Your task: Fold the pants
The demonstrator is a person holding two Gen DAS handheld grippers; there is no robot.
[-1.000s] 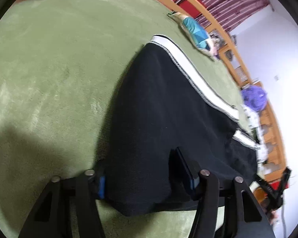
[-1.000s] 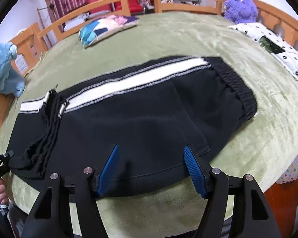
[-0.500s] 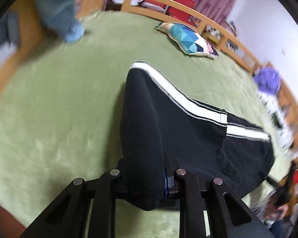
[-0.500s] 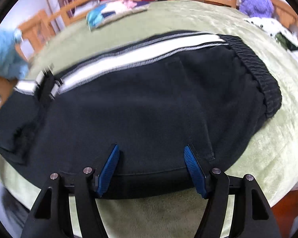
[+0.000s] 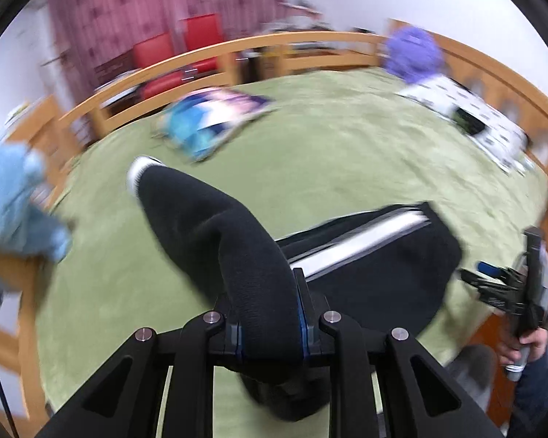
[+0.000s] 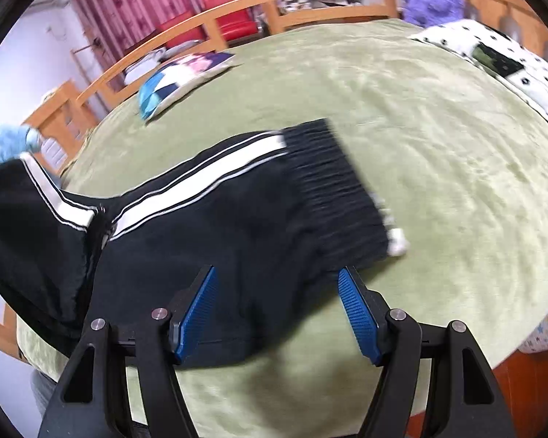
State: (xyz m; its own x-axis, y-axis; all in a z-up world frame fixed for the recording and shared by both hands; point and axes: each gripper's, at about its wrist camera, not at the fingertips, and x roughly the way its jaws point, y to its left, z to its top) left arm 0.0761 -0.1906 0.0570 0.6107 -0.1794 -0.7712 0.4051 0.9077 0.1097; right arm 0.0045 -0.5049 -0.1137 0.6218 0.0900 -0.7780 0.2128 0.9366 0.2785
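Pants leg now lifted, left claw clamping it.

A green-blanketed bed bears black pants and pillows.

The left gripper is clamped on a thick roll of the pants, which arches up toward eleven o'clock. The rest of the pants, with a white stripe, lies on the green blanket at three o'clock. The right gripper shows at four o'clock, its state unclear.
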